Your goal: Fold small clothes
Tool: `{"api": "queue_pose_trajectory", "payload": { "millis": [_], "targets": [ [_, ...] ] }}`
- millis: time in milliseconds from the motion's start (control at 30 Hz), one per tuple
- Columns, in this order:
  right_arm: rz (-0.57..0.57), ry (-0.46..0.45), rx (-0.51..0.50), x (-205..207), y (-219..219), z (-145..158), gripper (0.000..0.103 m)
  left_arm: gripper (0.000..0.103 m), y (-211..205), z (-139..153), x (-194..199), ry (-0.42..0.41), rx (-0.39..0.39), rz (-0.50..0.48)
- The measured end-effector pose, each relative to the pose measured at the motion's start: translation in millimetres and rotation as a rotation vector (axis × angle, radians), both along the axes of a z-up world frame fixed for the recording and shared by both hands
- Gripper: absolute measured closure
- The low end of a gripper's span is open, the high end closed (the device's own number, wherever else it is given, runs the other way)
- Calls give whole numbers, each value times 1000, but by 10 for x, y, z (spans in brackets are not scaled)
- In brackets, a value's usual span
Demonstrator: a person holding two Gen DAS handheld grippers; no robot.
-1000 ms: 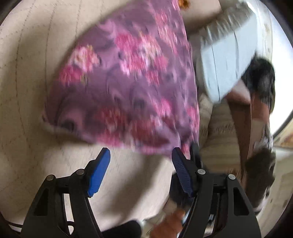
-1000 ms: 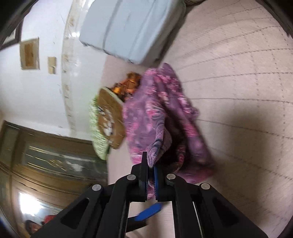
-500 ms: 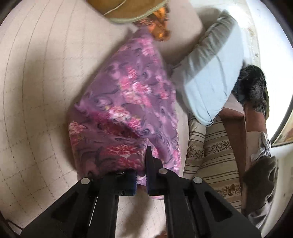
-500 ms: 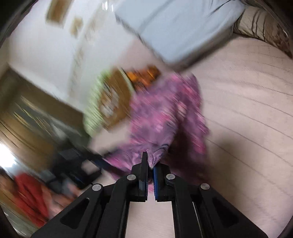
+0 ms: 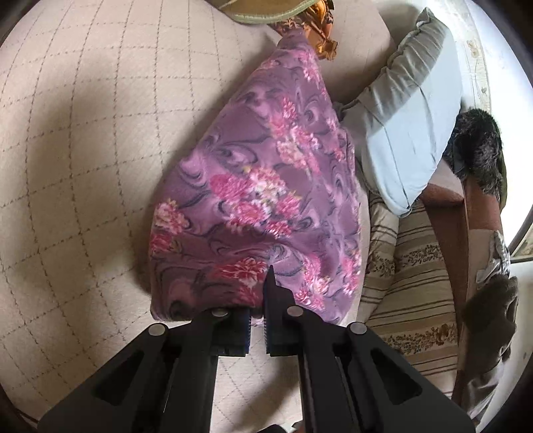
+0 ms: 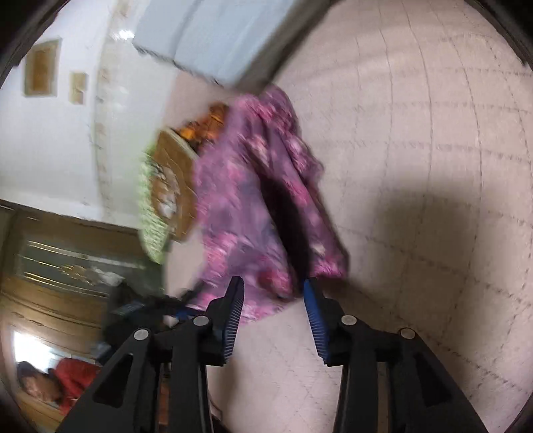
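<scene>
On the beige checked bedcover [image 5: 83, 140] my two views show the purple floral garment [image 5: 266, 186], bunched into a long heap that runs away from me toward a light blue pillow [image 5: 409, 133]. From my left wrist camera I see my left gripper [image 5: 258, 309] pressed together on the near hem of that garment: the cloth drapes over the left pad and a fringe of the fabric sits in the narrow slit between the blue pads, so the hem is pinched and looks lifted a little off the cover. To the right of the garment lies a striped cushion [image 5: 416, 273], with a dark furry item [image 5: 479, 150] beyond it near the pillow. At the far tip of the garment I make out an orange patterned cloth [image 5: 319, 30] and the edge of a brown and green cushion [image 5: 266, 10]. From my right wrist camera, which is badly blurred, my right gripper [image 6: 273, 299] has just been opening; its blue fingers [image 6: 316, 316] stand spread apart, and the near end of the garment [image 6: 253, 200] lies just ahead of them, its edge showing between the tips without either pad pressing on it. Low at the left of that view the other gripper appears as a dark smear beside the cloth.
</scene>
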State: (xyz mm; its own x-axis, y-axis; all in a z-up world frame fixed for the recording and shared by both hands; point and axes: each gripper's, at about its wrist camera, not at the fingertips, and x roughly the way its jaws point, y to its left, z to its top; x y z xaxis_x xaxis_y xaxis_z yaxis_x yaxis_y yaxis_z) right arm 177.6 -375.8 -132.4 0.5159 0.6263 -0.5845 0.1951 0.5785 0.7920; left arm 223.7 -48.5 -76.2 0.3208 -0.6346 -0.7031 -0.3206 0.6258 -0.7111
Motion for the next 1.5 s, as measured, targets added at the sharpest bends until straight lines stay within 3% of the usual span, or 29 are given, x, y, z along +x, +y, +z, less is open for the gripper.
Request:
{"api": "queue_pose_trajectory", "payload": {
  "millis": [67, 100, 200, 233, 300, 367, 467, 533, 567, 667, 767, 800, 833, 900, 933, 1033, 1067, 1167, 1233, 1267, 1333, 1400, 1467, 1500],
  "targets": [
    [40, 47, -75, 222, 116, -2, 99, 100, 19, 55, 72, 4, -21, 23],
    [29, 0, -113, 308, 119, 117, 99, 100, 26, 89, 100, 0, -19, 33],
    [28, -365, -237, 409, 112, 822, 99, 100, 103, 167, 195, -12, -48, 59],
    [56, -430, -311, 401, 149, 971, 99, 100, 124, 194, 223, -16, -48, 63],
    [147, -399, -396, 409, 228, 949, 99, 100, 143, 228, 273, -23, -44, 61],
    [210, -311, -522, 333, 260, 701, 99, 100, 125, 201, 276, -16, -58, 46],
    [201, -204, -585, 208, 149, 391, 99, 100, 12, 107, 183, 5, -26, -4],
    [164, -152, -628, 139, 111, 341, 91, 99, -6, 75, 74, -10, 39, -37],
    [161, -109, -591, 126, 37, 299, 92, 99, -2, 37, 25, -4, 50, -56],
    [34, -79, -236, -6, -356, 280, 87, 99, 20, -97, -78, 30, 31, -84],
    [-32, -144, -75, 46, -416, 417, 54, 99, 13, -117, -98, 39, 38, -81],
    [-29, -165, -49, 98, -359, 462, 53, 99, 7, -102, -95, 42, 42, -83],
    [-20, -177, -53, 161, -291, 496, 55, 99, 7, -74, -89, 40, 48, -85],
    [33, -174, -190, 346, -61, 582, 97, 99, 26, 6, -86, 25, 60, -86],
    [64, -181, -215, 400, 32, 612, 99, 99, 53, 51, -92, 12, 66, -85],
    [12, -249, -66, 239, -44, 596, 99, 96, 100, 62, -71, -4, 101, -97],
    [-24, -231, -78, 209, -80, 498, 99, 95, 100, 2, -66, 12, 107, -108],
    [-33, -26, -184, 212, -138, -18, 98, 95, 69, -186, -112, 81, 101, -161],
    [-3, -24, -210, 164, -109, -52, 97, 95, 62, -147, -210, 63, 128, -216],
    [9, -45, -233, 148, -107, 39, 91, 95, 63, -87, -263, 43, 129, -252],
    [2, -85, -218, 143, -185, 234, 90, 95, 89, 95, -340, -8, 90, -312],
    [-35, -136, -176, 208, -318, 437, 78, 89, 124, 301, -289, -65, 100, -315],
    [-63, -166, -152, 375, -395, 577, 71, 62, 155, 518, -71, -139, 143, -288],
    [-70, -176, -146, 542, -368, 605, 71, 58, 168, 570, 41, -158, 170, -270]
  ]
}}
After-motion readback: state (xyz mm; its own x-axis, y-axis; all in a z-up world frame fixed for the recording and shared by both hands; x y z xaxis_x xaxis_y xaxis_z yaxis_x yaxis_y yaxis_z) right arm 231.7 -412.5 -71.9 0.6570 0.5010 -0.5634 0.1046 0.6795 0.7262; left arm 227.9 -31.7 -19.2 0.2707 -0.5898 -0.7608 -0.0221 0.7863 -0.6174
